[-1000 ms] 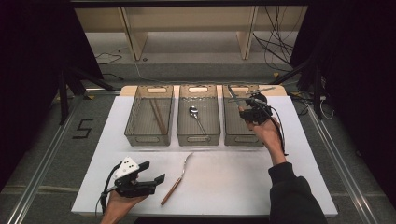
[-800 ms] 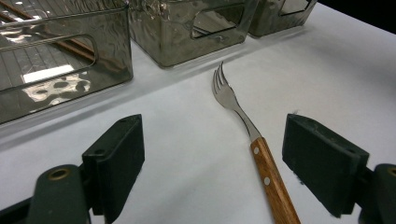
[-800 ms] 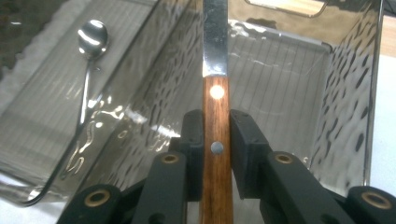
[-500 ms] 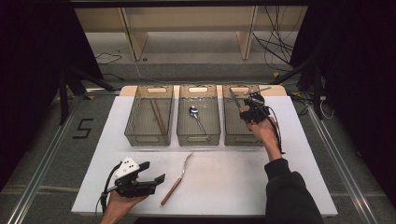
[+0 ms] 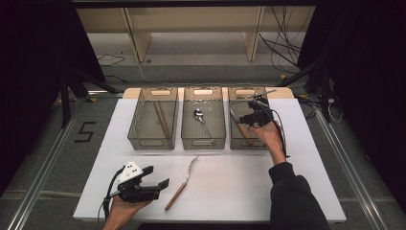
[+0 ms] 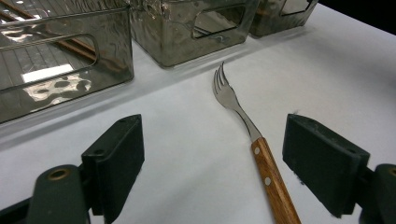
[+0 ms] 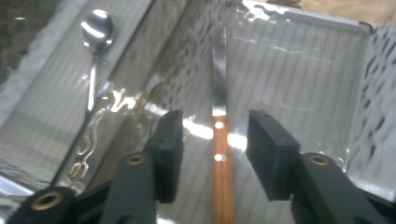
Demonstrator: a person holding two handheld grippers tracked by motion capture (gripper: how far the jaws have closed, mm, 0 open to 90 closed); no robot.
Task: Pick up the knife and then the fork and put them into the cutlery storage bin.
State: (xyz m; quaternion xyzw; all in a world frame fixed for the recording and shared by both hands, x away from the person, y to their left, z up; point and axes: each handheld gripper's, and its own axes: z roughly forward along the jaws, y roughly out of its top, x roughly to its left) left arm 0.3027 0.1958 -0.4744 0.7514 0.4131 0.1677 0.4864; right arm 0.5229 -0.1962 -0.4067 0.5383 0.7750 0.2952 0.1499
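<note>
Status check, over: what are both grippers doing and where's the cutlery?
Right gripper over right bin, jaws just opening off knife. Left gripper open, fork between jaws on table. Nothing in the way.

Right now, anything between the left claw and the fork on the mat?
Nothing visible. The fork lies alone on the white mat, tines toward the bins, already partly between the open jaws of the left claw. The jaws don't touch it.

A wooden-handled fork (image 6: 252,140) lies on the white table (image 6: 336,79) between the open tongs (image 6: 212,158), near clear bins (image 6: 65,60).
</note>
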